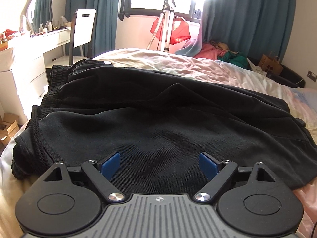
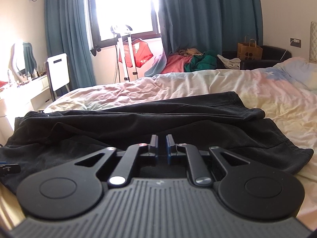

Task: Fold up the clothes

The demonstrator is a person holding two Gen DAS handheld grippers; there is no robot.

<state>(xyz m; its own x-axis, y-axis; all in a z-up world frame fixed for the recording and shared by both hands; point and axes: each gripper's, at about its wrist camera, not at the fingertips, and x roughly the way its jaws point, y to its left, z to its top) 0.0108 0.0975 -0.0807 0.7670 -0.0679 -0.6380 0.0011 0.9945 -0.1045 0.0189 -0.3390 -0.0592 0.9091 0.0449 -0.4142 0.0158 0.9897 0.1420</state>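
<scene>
A pair of black shorts [image 1: 150, 107] lies spread across the bed [image 1: 227, 73], on a wrinkled pastel sheet. In the left wrist view the ribbed elastic waistband [image 1: 50, 79] sits at the left end of the garment, with a braided black drawstring [image 1: 37, 130] trailing down over the hem near the bed's edge. The fabric is rumpled, with a raised crease near the middle. In the right wrist view the shorts [image 2: 138, 123] run from the left side toward the right, their leg ends lying flat on the sheet at right.

The left tongs [image 1: 159, 163] hover low over the near part of the shorts with the 2 blue pads [image 1: 111, 163] spread wide apart; nothing is held between them. The right tongs [image 2: 162, 141] are also low over the black cloth, their 2 fingers brought close with only a narrow gap showing between them; whether any fabric is pinched there I cannot tell. At the far left of the right wrist view a small piece of the other tool peeks in over the shorts.

Behind the bed, teal curtains [image 2: 67, 39] frame a bright window [image 2: 122, 6]. A red garment [image 2: 138, 53] hangs on a white stand, and a heap of pink and green clothes [image 2: 190, 60] lies beyond the bed. A white chair [image 1: 83, 29] stands by a white dressing counter [image 1: 39, 39] carrying a mirror [image 1: 40, 8] and bottles. A brown paper bag [image 2: 249, 50] sits on a dark seat.
</scene>
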